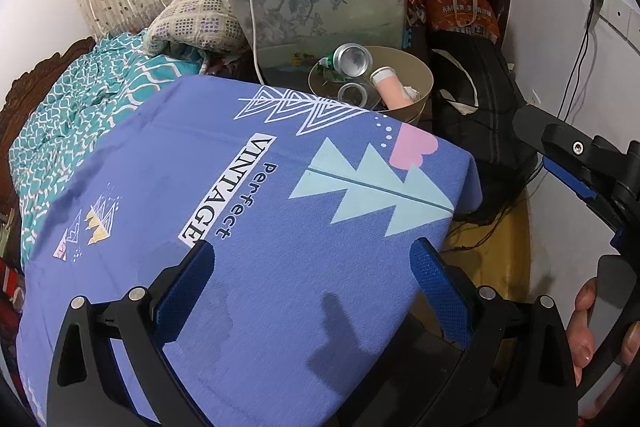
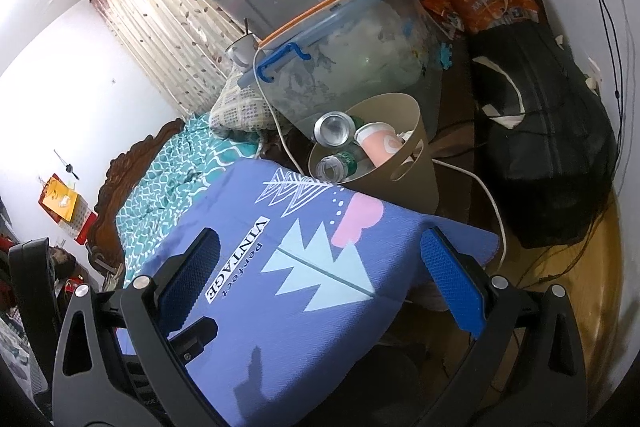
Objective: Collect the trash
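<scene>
A tan waste bin stands just past the far edge of a table covered with a blue printed cloth. In the bin lie a silver can, a pink cup with a white lid and a clear plastic bottle. My left gripper is open and empty above the cloth. My right gripper is open and empty too, and it shows at the right edge of the left wrist view.
A clear storage box with a blue lid stands behind the bin, with a white cable hanging off it. A black bag lies right of the bin. A bed with a teal quilt is on the left.
</scene>
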`<state>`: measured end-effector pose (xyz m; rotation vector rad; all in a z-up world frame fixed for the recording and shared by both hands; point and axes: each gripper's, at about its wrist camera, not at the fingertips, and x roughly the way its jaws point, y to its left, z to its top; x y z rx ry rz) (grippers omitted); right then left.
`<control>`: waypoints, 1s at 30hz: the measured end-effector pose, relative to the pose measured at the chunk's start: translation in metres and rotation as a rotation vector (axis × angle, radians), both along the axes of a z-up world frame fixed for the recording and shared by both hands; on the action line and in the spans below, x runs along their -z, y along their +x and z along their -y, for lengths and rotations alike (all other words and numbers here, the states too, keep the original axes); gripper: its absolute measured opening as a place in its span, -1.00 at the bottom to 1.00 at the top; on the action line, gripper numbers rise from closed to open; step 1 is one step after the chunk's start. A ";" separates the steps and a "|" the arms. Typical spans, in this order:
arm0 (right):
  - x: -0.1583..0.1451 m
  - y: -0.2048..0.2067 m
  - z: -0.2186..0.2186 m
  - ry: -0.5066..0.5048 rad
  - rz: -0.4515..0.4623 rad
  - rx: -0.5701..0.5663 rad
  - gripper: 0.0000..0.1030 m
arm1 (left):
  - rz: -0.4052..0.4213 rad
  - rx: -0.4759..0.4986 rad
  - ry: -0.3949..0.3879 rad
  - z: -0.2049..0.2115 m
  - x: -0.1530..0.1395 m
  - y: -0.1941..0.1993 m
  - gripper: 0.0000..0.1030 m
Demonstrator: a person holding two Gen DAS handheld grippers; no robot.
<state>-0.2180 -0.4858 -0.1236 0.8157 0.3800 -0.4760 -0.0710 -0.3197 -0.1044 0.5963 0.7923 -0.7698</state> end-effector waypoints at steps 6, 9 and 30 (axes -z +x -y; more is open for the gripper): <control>-0.008 0.005 -0.006 -0.023 0.001 -0.016 0.93 | 0.001 -0.019 -0.018 -0.008 -0.004 0.003 0.83; -0.010 0.007 -0.010 -0.028 0.000 -0.024 0.93 | -0.003 -0.024 -0.024 -0.012 -0.005 0.004 0.83; -0.013 0.013 -0.026 -0.046 -0.016 -0.048 0.93 | -0.024 -0.039 -0.044 -0.031 -0.005 0.005 0.83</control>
